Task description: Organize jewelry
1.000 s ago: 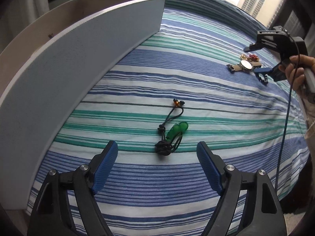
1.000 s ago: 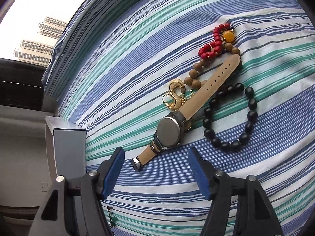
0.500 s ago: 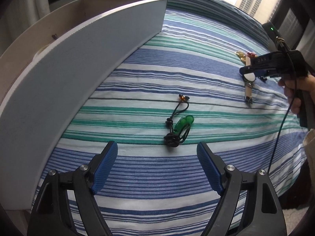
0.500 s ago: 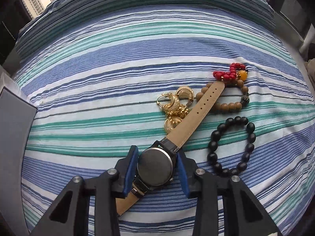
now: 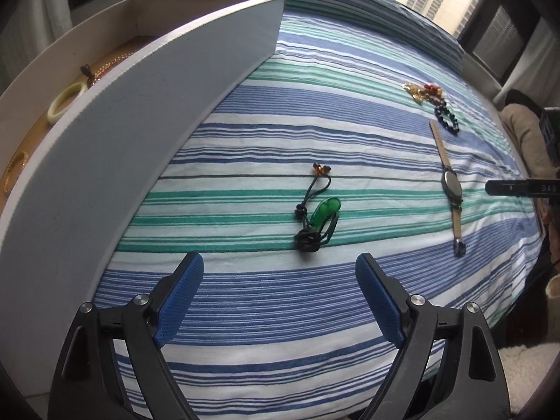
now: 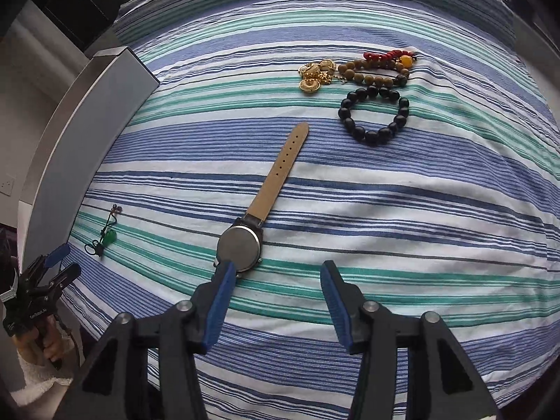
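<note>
1. The watch [image 6: 241, 248] lay flat on the striped bed [image 6: 402, 210], low and left of centre in the right wrist view, its tan strap running toward the upper right.
2. Half a second earlier the right gripper [image 6: 276, 301] had clamped the watch case; its jaws had just been opening, and now they stood apart with nothing between them, the left pad just beside the case.
3. The watch had been dragged clear of the other jewelry, so it looked released, not carried to the box [image 5: 147, 129].
4. The left gripper [image 5: 280, 301] hung wide apart and empty, low in its frame, below the green pendant [image 5: 323, 215].
5. Count on the bed: one watch, one black bead bracelet [image 6: 374, 115], one brown bead bracelet [image 6: 371, 73], one red bead string [image 6: 385, 56], one cluster of gold pieces [image 6: 315, 75], one pendant.
</note>
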A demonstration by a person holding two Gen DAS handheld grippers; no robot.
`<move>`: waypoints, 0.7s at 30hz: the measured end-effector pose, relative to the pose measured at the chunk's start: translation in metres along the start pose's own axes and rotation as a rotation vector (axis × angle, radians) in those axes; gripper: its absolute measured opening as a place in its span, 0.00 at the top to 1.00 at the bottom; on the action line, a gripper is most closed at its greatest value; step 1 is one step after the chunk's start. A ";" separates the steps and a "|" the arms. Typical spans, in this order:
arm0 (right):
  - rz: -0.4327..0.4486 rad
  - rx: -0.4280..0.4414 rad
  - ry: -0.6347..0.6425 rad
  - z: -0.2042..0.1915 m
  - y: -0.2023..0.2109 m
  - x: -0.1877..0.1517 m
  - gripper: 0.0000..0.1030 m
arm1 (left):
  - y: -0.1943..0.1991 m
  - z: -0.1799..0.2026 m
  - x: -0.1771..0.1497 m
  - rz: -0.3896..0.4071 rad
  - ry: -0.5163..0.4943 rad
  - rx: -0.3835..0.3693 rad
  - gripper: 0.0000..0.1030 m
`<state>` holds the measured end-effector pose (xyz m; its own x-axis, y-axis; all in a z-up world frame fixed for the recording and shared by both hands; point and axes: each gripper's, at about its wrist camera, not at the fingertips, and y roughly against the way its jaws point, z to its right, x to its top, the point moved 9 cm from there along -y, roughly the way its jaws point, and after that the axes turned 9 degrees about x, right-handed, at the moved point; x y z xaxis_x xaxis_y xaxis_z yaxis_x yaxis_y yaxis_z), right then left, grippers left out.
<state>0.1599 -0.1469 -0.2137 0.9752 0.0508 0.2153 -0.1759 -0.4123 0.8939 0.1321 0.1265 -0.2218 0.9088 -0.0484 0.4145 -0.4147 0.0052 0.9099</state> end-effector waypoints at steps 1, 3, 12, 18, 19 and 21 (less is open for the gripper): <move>-0.003 0.016 -0.013 0.000 -0.002 -0.005 0.50 | -0.003 0.003 -0.001 -0.010 -0.019 -0.003 0.13; 0.000 0.043 -0.034 0.004 -0.010 -0.010 0.50 | -0.009 0.010 -0.003 -0.033 -0.043 -0.010 0.13; 0.022 0.066 -0.121 -0.003 -0.017 -0.006 0.50 | -0.035 0.038 0.020 -0.021 -0.130 0.104 0.90; 0.022 -0.002 -0.155 -0.001 -0.030 0.005 0.42 | -0.028 0.033 0.021 -0.033 0.011 0.015 0.92; 0.016 -0.022 -0.138 -0.005 -0.037 0.006 0.42 | -0.024 0.032 0.021 -0.027 0.027 0.006 0.92; 0.015 -0.066 -0.140 -0.007 -0.052 0.006 0.41 | -0.016 0.030 0.022 -0.007 0.042 0.002 0.92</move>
<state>0.1737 -0.1189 -0.2559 0.9807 -0.0844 0.1763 -0.1949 -0.3506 0.9160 0.1569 0.0954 -0.2274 0.9128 -0.0064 0.4083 -0.4083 0.0032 0.9128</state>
